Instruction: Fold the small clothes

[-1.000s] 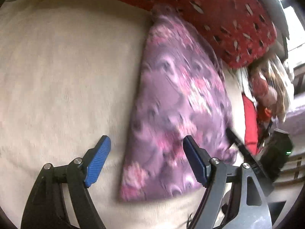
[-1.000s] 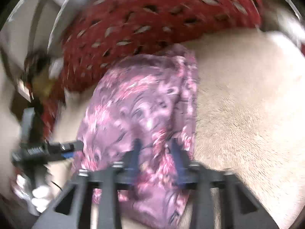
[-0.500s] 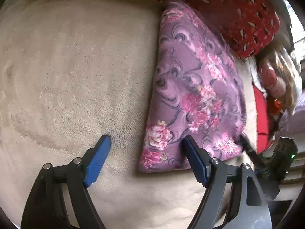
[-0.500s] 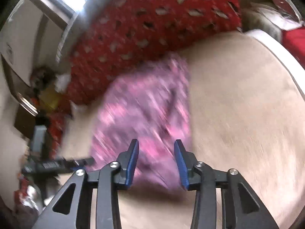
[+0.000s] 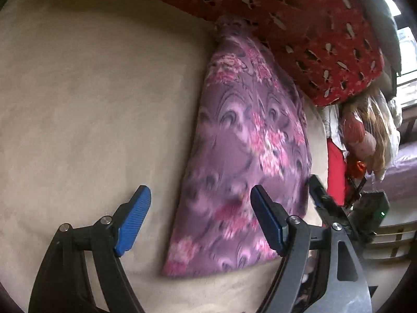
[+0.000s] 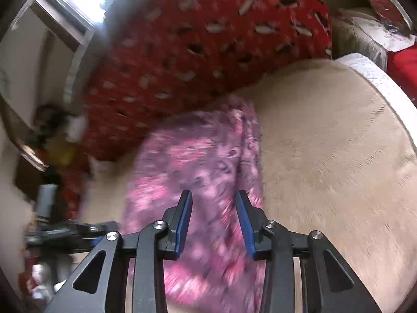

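Observation:
A folded purple garment with pink flowers (image 5: 242, 156) lies on a beige plush bed cover (image 5: 91, 104), its far end against a red patterned pillow (image 5: 312, 26). My left gripper (image 5: 200, 216) is open and empty, above the garment's near left edge. In the right wrist view the garment (image 6: 198, 161) lies under my right gripper (image 6: 213, 219), which is open and empty, its jaws apart above the cloth. The left gripper's body (image 6: 67, 232) shows at the left of that view.
The red pillow (image 6: 208, 39) runs along the far side of the bed. Red cloth and a doll-like pile (image 5: 365, 135) lie beyond the bed's right edge. The bed cover (image 6: 338, 156) spreads to the right of the garment.
The right gripper's jaws have opened from nearly shut on the cloth to apart and empty. The left gripper has shifted over the garment's near edge, still open.

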`<action>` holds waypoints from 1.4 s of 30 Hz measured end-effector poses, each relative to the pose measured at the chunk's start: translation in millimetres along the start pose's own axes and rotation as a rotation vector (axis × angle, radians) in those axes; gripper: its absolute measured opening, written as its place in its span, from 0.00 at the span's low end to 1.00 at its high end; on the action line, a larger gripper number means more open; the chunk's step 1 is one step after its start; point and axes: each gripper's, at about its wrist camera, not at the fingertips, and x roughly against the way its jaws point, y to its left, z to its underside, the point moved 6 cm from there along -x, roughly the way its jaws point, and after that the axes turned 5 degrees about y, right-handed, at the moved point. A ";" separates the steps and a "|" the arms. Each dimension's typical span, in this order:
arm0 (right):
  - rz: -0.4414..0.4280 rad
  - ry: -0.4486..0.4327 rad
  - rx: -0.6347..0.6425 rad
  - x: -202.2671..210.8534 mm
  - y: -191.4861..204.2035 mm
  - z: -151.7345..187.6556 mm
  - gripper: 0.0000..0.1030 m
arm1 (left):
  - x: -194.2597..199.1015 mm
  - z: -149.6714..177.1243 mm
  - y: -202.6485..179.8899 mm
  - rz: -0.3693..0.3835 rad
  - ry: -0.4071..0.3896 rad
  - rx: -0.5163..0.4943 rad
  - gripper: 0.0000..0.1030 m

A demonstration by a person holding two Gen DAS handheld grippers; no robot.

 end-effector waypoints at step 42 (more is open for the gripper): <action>-0.102 0.010 0.235 11.7 106.2 30.2 0.23 | 92.6 27.0 18.9 0.091 -0.116 -0.065 0.22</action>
